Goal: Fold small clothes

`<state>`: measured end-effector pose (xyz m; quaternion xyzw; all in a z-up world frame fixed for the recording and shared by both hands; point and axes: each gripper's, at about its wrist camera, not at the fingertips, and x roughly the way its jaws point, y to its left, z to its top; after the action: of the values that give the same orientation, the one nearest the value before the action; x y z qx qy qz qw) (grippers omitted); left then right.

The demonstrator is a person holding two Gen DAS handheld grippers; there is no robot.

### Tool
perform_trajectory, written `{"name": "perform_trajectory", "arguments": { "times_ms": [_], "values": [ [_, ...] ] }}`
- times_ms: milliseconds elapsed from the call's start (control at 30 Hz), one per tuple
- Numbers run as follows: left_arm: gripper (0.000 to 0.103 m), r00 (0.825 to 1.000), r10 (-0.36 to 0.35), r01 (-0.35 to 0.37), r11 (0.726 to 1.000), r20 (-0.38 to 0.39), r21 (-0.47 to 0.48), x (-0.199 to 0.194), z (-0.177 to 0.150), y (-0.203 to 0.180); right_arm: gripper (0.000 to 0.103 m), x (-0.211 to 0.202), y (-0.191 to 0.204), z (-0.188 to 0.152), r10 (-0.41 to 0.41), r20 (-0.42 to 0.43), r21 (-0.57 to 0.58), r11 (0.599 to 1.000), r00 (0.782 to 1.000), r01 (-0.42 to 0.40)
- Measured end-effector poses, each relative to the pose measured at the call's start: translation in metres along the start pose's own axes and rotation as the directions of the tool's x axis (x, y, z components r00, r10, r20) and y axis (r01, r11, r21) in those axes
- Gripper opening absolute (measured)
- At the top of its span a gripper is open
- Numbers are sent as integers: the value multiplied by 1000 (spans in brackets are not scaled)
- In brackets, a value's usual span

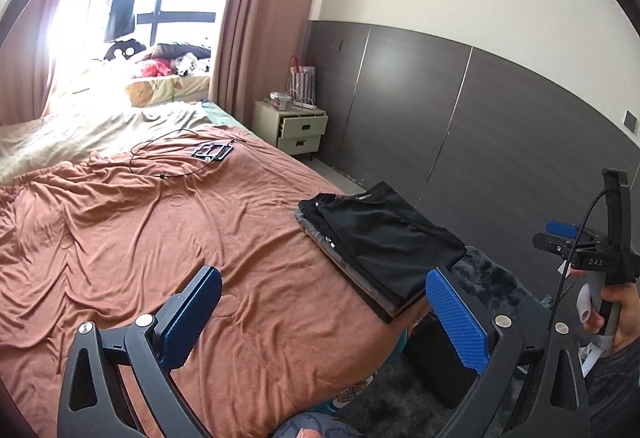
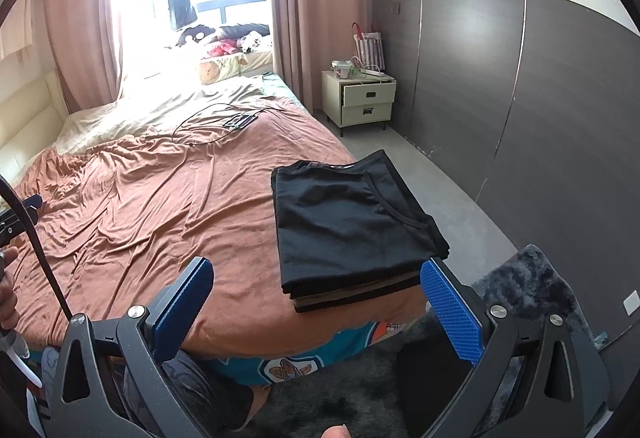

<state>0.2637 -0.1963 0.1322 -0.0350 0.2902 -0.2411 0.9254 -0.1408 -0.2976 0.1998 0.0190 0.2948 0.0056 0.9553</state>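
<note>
The left tool [image 1: 324,314] is hanging above the bed with its blue pads spread wide and nothing between them, and the right tool [image 2: 318,308] is doing the same in its own view, gaping and carrying no cloth. Both are sitting back from the mattress at its near edge, which suggests they are being kept out of the way of finished work, not reaching for anything; that is a judgement from their height and emptiness. In the left view the right tool is also showing off to the side, gripped by the person's right hand [image 1: 612,312] with a cable trailing from it.

Just ahead of the right tool's pads, the stack of folded clothes [image 2: 348,226] is lying on the rust-coloured bedspread [image 2: 140,206] close to the near right corner of the bed, a black garment on top and brown or grey layers showing at the stack's edge beneath it. Placing it at the corner is probably leaving the broad middle of the bedspread free as a folding surface. No unfolded garment is visible on that open area, so the next piece, if there is one, is lying out of frame.

Further out, a thin black cable [image 1: 176,154] and a small dark frame-like device [image 1: 212,151] are resting on the spread near the pale sheet [image 1: 100,130], well apart from the stack. A bedside cabinet [image 2: 362,102] is standing against the dark panelled wall, its top drawer slightly open
</note>
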Motion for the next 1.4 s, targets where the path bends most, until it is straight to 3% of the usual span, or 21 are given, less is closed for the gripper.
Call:
{"name": "perform_trajectory", "arguments": {
  "times_ms": [267,567,800,1067,1400],
  "values": [
    [103,997,32,-34,999,75,21,-59,-37,0,103,-25,27,-38,13,53,-14,1000,998,-13],
    [103,988,81,-86,996,133,28,-99,-84,2,103,-41,50,-86,40,103,2,999,994,-41],
    [103,980,112,-113,994,163,-3,-121,-117,7,103,-43,65,-127,70,113,52,996,991,-77],
    [103,974,147,-149,989,170,1,-138,-156,5,103,-44,81,-168,36,131,80,996,991,-47],
    [103,958,211,-223,974,195,40,-156,-196,-3,103,-44,109,-204,53,142,39,997,988,-59]
  ]
}}
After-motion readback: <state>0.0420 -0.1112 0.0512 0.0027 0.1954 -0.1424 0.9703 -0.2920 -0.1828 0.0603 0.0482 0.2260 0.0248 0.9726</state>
